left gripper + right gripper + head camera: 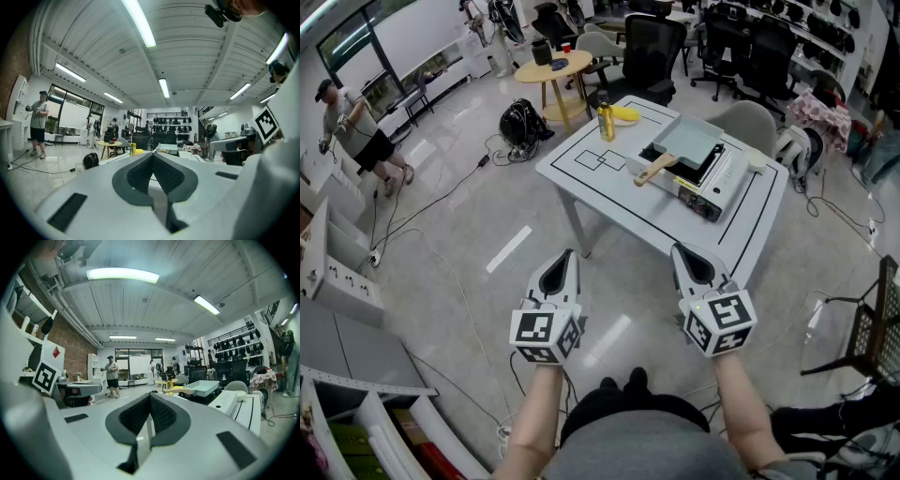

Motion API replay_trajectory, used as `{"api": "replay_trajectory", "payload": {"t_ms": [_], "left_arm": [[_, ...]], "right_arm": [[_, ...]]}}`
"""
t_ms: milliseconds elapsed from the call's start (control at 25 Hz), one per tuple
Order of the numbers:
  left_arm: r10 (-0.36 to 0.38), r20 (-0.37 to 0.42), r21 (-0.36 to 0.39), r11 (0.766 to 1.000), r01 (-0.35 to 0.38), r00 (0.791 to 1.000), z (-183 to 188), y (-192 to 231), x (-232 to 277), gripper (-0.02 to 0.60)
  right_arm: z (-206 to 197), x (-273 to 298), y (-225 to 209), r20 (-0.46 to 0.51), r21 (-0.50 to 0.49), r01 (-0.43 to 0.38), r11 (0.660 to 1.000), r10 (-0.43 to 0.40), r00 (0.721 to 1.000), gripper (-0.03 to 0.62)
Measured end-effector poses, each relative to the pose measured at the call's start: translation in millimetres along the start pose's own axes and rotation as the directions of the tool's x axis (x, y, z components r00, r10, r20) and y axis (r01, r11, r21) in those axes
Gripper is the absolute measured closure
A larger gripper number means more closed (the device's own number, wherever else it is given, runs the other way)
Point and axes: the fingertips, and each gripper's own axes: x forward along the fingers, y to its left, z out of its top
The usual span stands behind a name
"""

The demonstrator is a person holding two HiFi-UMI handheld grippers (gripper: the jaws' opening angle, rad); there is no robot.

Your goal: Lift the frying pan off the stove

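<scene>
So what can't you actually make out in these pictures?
Frying pan inside: right gripper view sees it side-on; its wall hides it.
Stove knob setting: head view, too small.
Most of the table: left gripper view, the shut left claw blocks it.
Bottle label: head view, too small.

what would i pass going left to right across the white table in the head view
yellow bottle → flat yellow thing → frying pan, sitting on the stove → small white bowl
</scene>
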Motion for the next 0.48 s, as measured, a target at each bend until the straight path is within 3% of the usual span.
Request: {"api": "replay_trajectory", "payload": {"t_ms": [480], "left_arm": [[-0.032, -0.007, -0.017, 0.999, 0.031, 0.999, -1.1, -6.1, 6.0, 0.575]], "right_arm": [[-6.1, 1.4, -9.1, 0.010, 0.104, 0.004, 0.995, -0.006, 1.000, 0.593]]}}
